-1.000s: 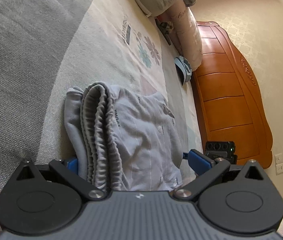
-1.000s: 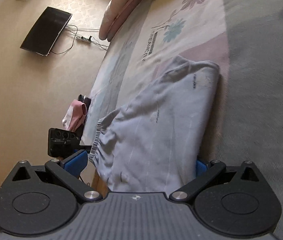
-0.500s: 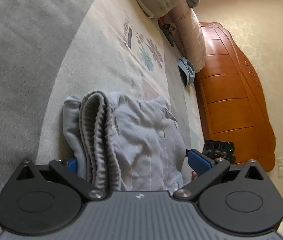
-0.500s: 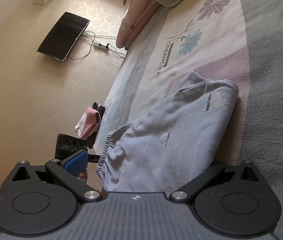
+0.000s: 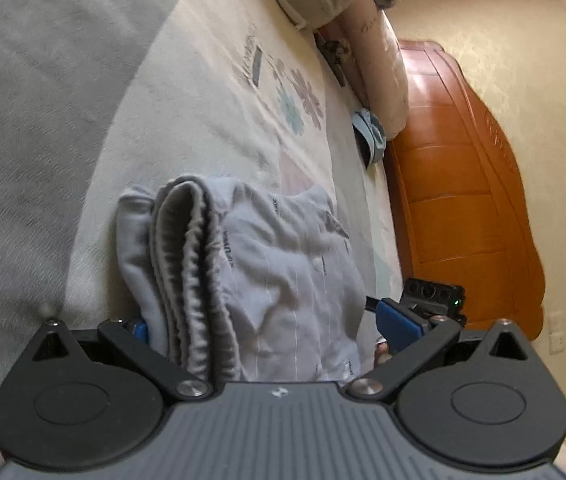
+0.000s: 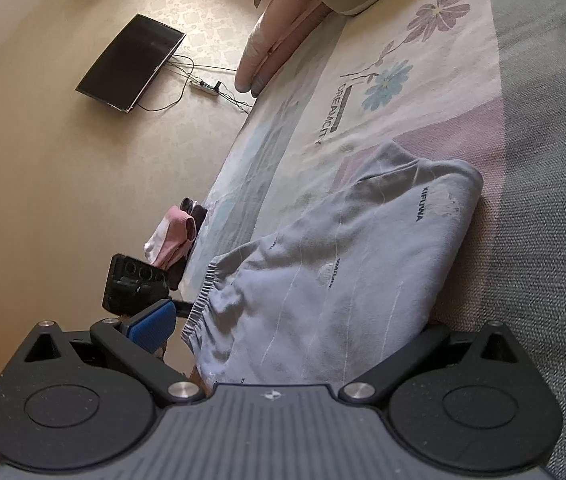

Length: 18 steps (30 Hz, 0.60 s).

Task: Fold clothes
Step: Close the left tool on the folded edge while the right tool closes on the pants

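A folded light grey garment (image 5: 275,272) with a gathered elastic waistband lies on the bed sheet (image 5: 211,128). My left gripper (image 5: 269,326) is open, and the garment's near end fills the space between its blue pads. My right gripper (image 6: 291,326) is also open at the opposite end of the same garment (image 6: 343,272); its left pad shows, while its right finger is hidden under the cloth. Each gripper shows in the other's view: the right gripper (image 5: 433,296) past the garment's right edge, the left gripper (image 6: 135,284) past its waistband.
Pillows (image 5: 363,40) are stacked at the far end of the bed. A wooden bed board (image 5: 463,208) stands on the right. A small blue item (image 5: 371,136) lies by the pillows. Pink clothes (image 6: 171,236) sit at the bed's edge. A dark screen (image 6: 131,62) hangs on the wall.
The right gripper has drawn back and tilted a little, so more of the bed shows and its right blue pad is now covered by cloth. The left gripper has barely moved.
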Each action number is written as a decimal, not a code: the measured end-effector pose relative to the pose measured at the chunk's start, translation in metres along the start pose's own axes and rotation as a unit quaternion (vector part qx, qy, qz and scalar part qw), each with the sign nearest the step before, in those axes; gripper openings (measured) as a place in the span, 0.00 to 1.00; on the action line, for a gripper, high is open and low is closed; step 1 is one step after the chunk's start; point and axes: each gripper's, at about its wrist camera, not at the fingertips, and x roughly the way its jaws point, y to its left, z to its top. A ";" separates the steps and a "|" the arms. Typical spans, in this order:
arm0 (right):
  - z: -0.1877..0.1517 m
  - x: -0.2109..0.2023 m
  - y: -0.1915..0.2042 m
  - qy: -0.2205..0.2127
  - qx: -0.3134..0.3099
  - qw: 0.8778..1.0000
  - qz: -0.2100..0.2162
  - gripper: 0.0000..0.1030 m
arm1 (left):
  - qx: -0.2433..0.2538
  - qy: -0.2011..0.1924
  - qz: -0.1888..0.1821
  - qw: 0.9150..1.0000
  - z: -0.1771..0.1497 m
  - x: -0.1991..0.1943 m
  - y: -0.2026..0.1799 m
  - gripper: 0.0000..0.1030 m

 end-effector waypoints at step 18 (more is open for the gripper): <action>-0.008 -0.008 -0.012 -0.015 -0.002 0.998 -0.063 0.45 | 0.036 -0.006 0.123 0.992 -0.007 -0.012 -0.005 0.26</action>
